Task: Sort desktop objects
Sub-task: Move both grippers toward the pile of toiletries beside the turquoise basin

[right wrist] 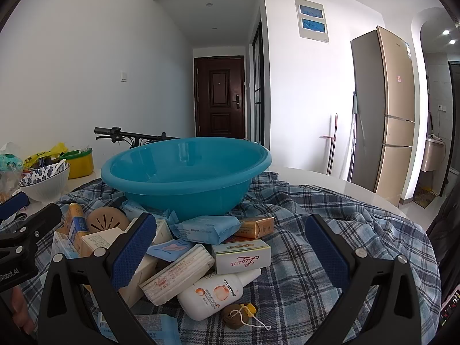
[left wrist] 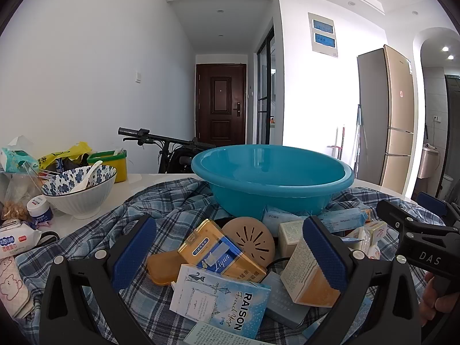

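A blue plastic basin [left wrist: 273, 172] stands empty on a plaid cloth [left wrist: 161, 201]; it also shows in the right wrist view [right wrist: 187, 169]. A pile of small boxes and packets lies in front of it. My left gripper [left wrist: 230, 253] is open above a gold Liqun tin [left wrist: 221, 253], a RAISON box [left wrist: 221, 299] and a round beige disc [left wrist: 250, 238]. My right gripper [right wrist: 230, 256] is open above a white Liqun box [right wrist: 244, 256], a white lotion bottle [right wrist: 218, 293], a cotton-swab pack [right wrist: 178, 273] and a small brown pouch [right wrist: 235, 314].
A blue-patterned bowl [left wrist: 80, 187] with a spoon, a yellow box [left wrist: 112, 164], wipes packets [left wrist: 17, 238] and bags crowd the table's left side. A bicycle handlebar [left wrist: 161, 138] stands behind the table. A fridge [right wrist: 385, 109] stands at the right.
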The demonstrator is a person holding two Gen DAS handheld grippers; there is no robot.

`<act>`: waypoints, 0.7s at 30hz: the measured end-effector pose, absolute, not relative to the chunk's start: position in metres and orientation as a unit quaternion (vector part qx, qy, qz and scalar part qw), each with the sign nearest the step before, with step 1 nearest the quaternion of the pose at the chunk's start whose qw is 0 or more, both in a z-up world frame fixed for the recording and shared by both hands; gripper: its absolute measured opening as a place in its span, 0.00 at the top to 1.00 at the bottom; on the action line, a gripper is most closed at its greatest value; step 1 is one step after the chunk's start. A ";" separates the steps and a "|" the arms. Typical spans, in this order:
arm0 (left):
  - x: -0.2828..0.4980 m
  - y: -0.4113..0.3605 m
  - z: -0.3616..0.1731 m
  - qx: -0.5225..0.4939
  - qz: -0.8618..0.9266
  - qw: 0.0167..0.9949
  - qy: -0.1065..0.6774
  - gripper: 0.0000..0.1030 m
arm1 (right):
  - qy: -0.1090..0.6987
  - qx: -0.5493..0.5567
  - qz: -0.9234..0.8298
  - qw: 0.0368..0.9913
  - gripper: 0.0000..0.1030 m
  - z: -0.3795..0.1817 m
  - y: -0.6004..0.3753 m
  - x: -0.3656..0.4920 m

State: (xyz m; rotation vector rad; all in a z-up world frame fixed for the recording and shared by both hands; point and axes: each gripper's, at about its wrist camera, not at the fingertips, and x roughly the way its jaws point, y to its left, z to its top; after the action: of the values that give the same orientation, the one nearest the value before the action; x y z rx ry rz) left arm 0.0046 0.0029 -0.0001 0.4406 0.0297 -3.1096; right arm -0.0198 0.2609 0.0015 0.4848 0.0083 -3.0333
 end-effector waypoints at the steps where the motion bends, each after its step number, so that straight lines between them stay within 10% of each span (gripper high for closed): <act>1: 0.005 0.002 0.000 0.140 -0.990 0.001 0.010 0.00 | 0.003 0.158 -0.987 0.035 0.00 0.001 0.260 -0.019; 21: 0.012 -0.004 0.005 0.139 -0.990 0.000 0.018 0.00 | 0.023 0.111 -0.991 0.071 0.00 0.008 0.252 0.004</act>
State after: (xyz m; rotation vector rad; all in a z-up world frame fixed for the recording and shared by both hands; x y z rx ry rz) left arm 0.0125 -0.0042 0.0049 0.4377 0.0568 -3.1101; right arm 0.0038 0.2522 0.0084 0.3336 0.0686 -2.9809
